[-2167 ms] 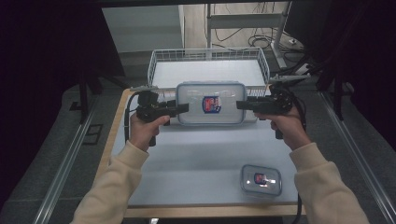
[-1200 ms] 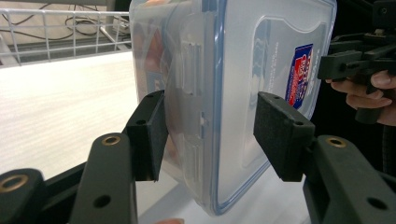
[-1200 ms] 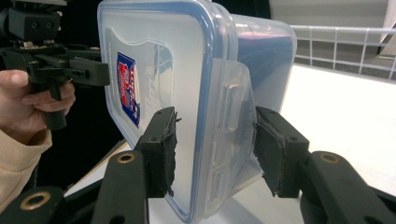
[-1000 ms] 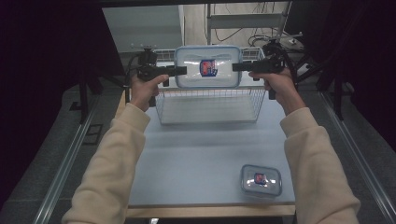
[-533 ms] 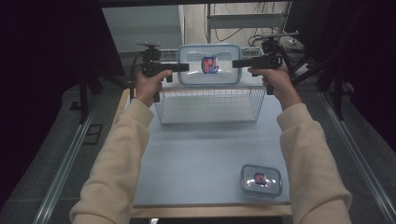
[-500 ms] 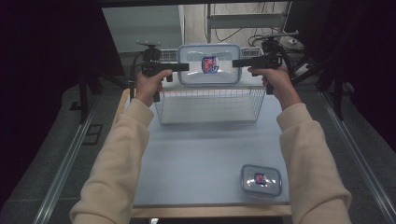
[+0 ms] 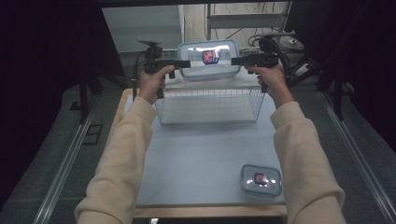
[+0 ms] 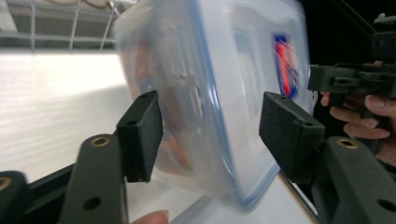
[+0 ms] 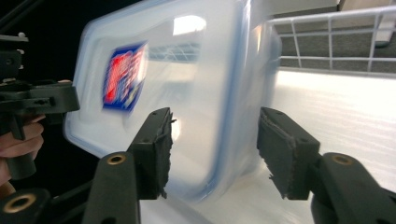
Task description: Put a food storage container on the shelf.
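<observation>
A clear lidded container (image 7: 208, 58) with a blue rim and a red-and-blue label hangs above the wire basket (image 7: 210, 105), between my two grippers. My left gripper (image 7: 186, 63) is at its left end and my right gripper (image 7: 235, 60) at its right end. In the left gripper view the container (image 8: 210, 84) is blurred between the wide-set jaws of that gripper (image 8: 210, 130). In the right gripper view the container (image 9: 187, 79) is also blurred, and a gap shows beside one pad (image 9: 280, 154) of the right gripper (image 9: 215, 140).
The basket stands at the far end of the light blue table (image 7: 201, 154), and its white floor holds nothing. A smaller lidded container (image 7: 260, 179) sits near the front right corner. Dark stands and cables lie beyond the table.
The container went from the tabletop in front of the basket up to above it. Over the last half second it has stayed at about the same height.
</observation>
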Demonstrator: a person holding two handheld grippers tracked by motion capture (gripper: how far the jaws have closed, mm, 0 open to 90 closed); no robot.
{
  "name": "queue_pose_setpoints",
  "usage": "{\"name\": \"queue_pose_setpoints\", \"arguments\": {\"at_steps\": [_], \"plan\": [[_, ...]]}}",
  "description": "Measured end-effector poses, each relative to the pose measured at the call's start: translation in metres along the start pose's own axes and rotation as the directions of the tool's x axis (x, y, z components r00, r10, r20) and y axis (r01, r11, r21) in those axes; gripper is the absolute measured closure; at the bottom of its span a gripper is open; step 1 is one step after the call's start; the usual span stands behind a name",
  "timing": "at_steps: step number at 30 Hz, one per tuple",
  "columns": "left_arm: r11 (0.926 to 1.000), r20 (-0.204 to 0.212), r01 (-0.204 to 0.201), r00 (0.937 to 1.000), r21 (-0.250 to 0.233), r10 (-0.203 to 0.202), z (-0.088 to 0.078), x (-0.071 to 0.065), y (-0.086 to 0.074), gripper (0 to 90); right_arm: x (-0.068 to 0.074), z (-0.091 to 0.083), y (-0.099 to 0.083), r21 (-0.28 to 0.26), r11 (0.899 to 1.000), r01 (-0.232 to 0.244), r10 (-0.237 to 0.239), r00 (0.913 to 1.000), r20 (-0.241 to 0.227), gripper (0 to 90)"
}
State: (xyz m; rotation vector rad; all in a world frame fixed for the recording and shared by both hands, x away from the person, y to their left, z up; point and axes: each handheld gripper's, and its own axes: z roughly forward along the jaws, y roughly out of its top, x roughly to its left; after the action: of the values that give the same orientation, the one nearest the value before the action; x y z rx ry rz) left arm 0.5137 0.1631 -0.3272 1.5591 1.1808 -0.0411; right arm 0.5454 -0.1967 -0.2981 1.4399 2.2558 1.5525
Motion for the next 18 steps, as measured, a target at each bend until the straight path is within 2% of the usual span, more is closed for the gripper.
{"name": "queue_pose_setpoints", "arguments": {"at_steps": [1, 3, 4, 6, 9, 10, 12, 13, 16, 18], "plan": [[0.9997, 0.005, 0.022, 0.9997, 0.007, -0.022, 0.002, 0.005, 0.0, 34.2, 0.0, 0.002, -0.001, 0.001, 1.0, 0.004, -0.004, 0.9998, 0.018, 43.2], [0.9988, 0.028, 0.049, 0.9984, -0.007, -0.048, 0.003, 0.01, -0.001, 31.1, -0.002, 0.004, -0.003, -0.018, 0.999, -0.035, 0.035, 0.9994, 0.001, 43.8], [0.9984, 0.033, 0.056, 0.9979, -0.011, -0.055, 0.004, 0.011, -0.001, 31.1, -0.002, 0.003, -0.004, -0.024, 0.999, -0.033, 0.033, 0.9994, 0.001, 43.8], [0.998, 0.026, 0.062, 0.9978, -0.011, -0.062, 0.005, 0.011, -0.001, 29.9, -0.001, 0.002, -0.004, -0.024, 0.999, -0.027, 0.027, 0.9996, 0.001, 44.4], [0.9972, 0.016, 0.069, 0.9975, 0.028, -0.069, 0.01, 0.011, 0.0, 22.7, 0.0, -0.003, -0.005, -0.024, 1.0, -0.017, 0.017, 0.9999, 0.001, 42.9], [0.9978, 0.015, 0.064, 0.9978, 0.02, -0.064, 0.01, 0.011, -0.001, 19.6, 0.0, -0.005, -0.005, -0.033, 0.999, -0.016, 0.016, 0.9998, 0.007, 42.9], [0.9977, 0.003, 0.067, 0.9978, 0.009, -0.067, 0.009, 0.01, -0.002, 19.3, 0.0, -0.008, -0.007, -0.047, 0.999, -0.011, 0.011, 0.9999, -0.001, 42.0], [0.9984, -0.006, 0.056, 0.9984, 0.008, -0.056, 0.008, 0.01, -0.003, 18.0, 0.0, -0.011, -0.008, -0.055, 0.998, -0.004, 0.004, 1.0, -0.001, 42.0], [0.9983, -0.019, 0.057, 0.9982, 0.015, -0.056, 0.005, 0.01, -0.003, 15.3, -0.001, -0.017, -0.012, -0.065, 0.998, 0.0, 0.0, 1.0, -0.009, 41.8], [0.998, -0.013, 0.058, 0.9982, 0.024, -0.058, 0.003, 0.009, -0.002, 10.3, -0.002, -0.02, -0.016, -0.068, 0.998, 0.006, -0.007, 0.9998, -0.017, 41.5]]}}
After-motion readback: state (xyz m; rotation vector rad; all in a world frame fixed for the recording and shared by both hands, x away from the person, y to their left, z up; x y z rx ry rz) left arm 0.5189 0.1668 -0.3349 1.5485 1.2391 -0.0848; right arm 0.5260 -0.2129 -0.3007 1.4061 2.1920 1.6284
